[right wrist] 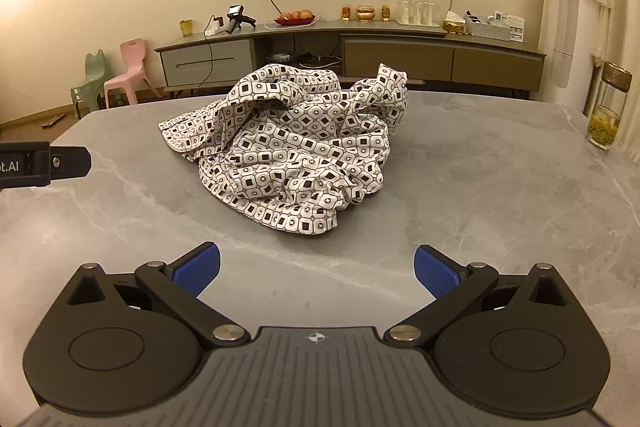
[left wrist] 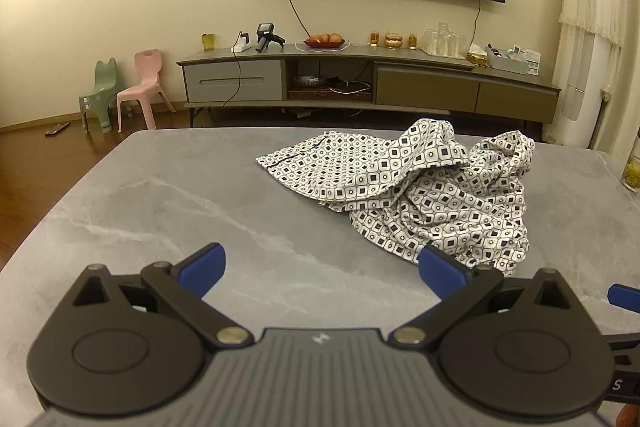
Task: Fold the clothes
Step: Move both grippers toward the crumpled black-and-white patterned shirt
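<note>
Blue pads line both grippers, and each stands spread wide with nothing between its fingers. From the left wrist view, the left gripper (left wrist: 322, 269) hovers over bare grey marbled counter (left wrist: 160, 211) at the bottom of the frame; its right-hand finger sits just in front of the near hem of the garment (left wrist: 420, 187), though whether it touches the cloth I cannot tell. From the right wrist view, the right gripper (right wrist: 316, 269) hangs low in the frame, apart from the garment (right wrist: 296, 151), with a strip of bare counter (right wrist: 480, 187) between them. That garment, white with a black square-and-ring print, lies crumpled in a loose heap at the middle of the frame, one flatter panel stretched out to the left. A black part of the left gripper pokes in at the left edge of the right wrist view. Past the counter, in the upper half of both frames, stands a long low cabinet (right wrist: 360, 55), with a pink chair (left wrist: 142, 89) and a green chair (left wrist: 98, 95) at the left, and a glass jar (right wrist: 608, 107) at the right edge
</note>
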`<state>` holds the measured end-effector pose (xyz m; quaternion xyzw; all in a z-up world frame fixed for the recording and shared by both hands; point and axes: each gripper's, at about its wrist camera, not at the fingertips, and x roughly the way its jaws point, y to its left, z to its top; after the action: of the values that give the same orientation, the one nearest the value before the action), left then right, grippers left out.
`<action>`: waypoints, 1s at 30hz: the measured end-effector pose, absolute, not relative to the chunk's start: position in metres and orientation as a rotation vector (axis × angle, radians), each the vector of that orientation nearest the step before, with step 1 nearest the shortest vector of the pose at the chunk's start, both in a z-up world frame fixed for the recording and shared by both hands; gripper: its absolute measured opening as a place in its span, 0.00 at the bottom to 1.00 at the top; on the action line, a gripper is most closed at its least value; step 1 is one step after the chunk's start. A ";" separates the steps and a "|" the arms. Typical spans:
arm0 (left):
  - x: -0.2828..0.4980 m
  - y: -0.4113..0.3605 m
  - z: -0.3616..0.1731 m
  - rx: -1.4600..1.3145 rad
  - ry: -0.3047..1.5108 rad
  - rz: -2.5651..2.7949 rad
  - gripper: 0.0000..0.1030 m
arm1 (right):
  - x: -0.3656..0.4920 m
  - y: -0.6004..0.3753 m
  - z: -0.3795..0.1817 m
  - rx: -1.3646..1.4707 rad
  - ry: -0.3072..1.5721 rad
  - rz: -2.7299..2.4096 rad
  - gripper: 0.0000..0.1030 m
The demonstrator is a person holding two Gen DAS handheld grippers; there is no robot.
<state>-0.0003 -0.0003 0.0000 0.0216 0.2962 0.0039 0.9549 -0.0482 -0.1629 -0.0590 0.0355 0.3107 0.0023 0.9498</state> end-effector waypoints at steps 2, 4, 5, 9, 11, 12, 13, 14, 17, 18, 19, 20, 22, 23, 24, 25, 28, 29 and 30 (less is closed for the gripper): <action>-0.002 -0.002 0.000 0.051 0.589 0.011 1.00 | -0.048 -0.161 -0.059 0.060 0.629 -0.006 0.99; -0.004 -0.004 0.001 0.054 0.581 0.009 1.00 | -0.048 -0.158 -0.059 0.047 0.627 -0.017 0.99; -0.006 -0.009 -0.001 0.071 0.592 0.013 1.00 | -0.048 -0.157 -0.059 0.041 0.626 -0.022 0.99; -0.010 0.001 0.001 0.007 0.588 -0.010 1.00 | -0.047 -0.152 -0.060 0.016 0.620 -0.043 0.99; -0.004 -0.001 -0.005 -0.021 0.597 -0.063 1.00 | -0.048 -0.150 -0.060 0.005 0.616 -0.052 0.99; -0.001 -0.002 -0.007 -0.035 0.601 -0.090 1.00 | -0.049 -0.149 -0.060 0.002 0.610 -0.054 0.99; 0.002 -0.004 -0.010 -0.031 0.629 -0.110 1.00 | -0.050 -0.149 -0.061 -0.002 0.605 -0.055 0.99; 0.003 -0.008 -0.011 -0.009 0.647 -0.119 1.00 | -0.051 -0.150 -0.061 0.001 0.598 -0.048 0.99; 0.005 -0.018 -0.013 0.044 0.672 -0.135 0.98 | -0.052 -0.159 -0.059 0.031 0.581 -0.018 0.99; 0.003 -0.019 -0.013 0.041 0.671 -0.142 0.86 | -0.052 -0.162 -0.059 0.041 0.576 -0.008 0.99; 0.003 -0.019 -0.014 0.032 0.676 -0.148 0.78 | -0.052 -0.165 -0.058 0.045 0.573 0.000 0.98; 0.002 -0.018 -0.015 0.021 0.688 -0.162 0.57 | -0.052 -0.167 -0.057 0.049 0.570 0.007 0.95; 0.003 -0.017 -0.016 -0.003 0.709 -0.187 0.28 | -0.051 -0.168 -0.056 0.051 0.572 0.032 0.60; 0.003 -0.017 -0.017 -0.017 0.716 -0.198 0.12 | -0.050 -0.168 -0.056 0.059 0.583 0.043 0.47; 0.002 -0.017 -0.015 -0.020 0.708 -0.203 0.00 | -0.051 -0.167 -0.056 0.072 0.591 0.053 0.32; 0.001 -0.017 -0.014 -0.022 0.698 -0.207 0.00 | -0.052 -0.168 -0.056 0.090 0.593 0.066 0.17; -0.004 -0.017 -0.007 -0.026 0.659 -0.212 0.00 | -0.053 -0.176 -0.054 0.152 0.587 0.098 0.00; -0.005 -0.017 -0.005 -0.030 0.650 -0.214 0.00 | -0.053 -0.179 -0.052 0.168 0.575 0.095 0.00; -0.006 -0.016 -0.003 -0.034 0.641 -0.215 0.00 | -0.054 -0.182 -0.049 0.178 0.560 0.083 0.00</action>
<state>-0.0058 -0.0163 -0.0033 -0.0165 0.3144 -0.1054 0.9433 -0.0544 -0.1821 -0.0492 0.0879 0.2758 0.0411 0.9563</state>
